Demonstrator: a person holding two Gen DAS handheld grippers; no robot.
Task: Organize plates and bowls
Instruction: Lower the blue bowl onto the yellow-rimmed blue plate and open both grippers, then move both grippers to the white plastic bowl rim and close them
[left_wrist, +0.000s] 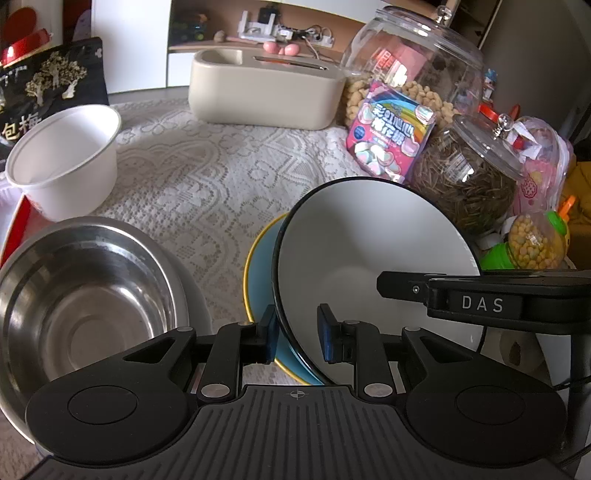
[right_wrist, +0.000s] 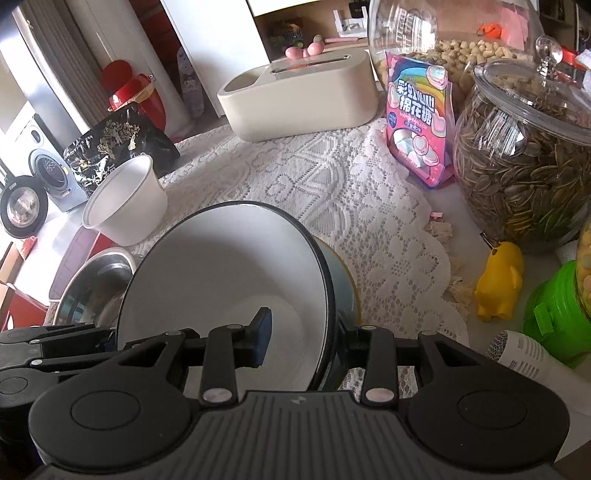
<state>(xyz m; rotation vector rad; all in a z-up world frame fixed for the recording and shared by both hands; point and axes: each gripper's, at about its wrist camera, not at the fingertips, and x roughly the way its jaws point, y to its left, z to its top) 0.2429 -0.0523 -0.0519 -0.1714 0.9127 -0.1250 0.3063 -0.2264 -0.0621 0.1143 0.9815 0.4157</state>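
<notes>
Here the white ceramic bowl with a thin black rim (left_wrist: 369, 258) is tilted up on edge over a teal plate with a yellow rim (left_wrist: 260, 280), which lies on the white lace tablecloth (left_wrist: 207, 177). Both tools straddle the bowl's rim from opposite sides. The left gripper (left_wrist: 297, 332) has one blue pad outside the wall and one inside, with a visible gap, so it looks spread rather than pinching. The right gripper (right_wrist: 301, 338) has its inner pad over the white interior and its outer finger behind the wall; whether it presses the rim, I cannot tell. Taking the rim on two sides likely steadies a wide, slippery bowl.

In the left wrist view, a shiny stainless steel bowl (left_wrist: 85, 295) sits at nine o'clock of the held bowl, and a white disposable plastic bowl (left_wrist: 62, 158) at ten o'clock. Stacking seems to be the purpose, probably settling the bowl flat on the plate.
</notes>
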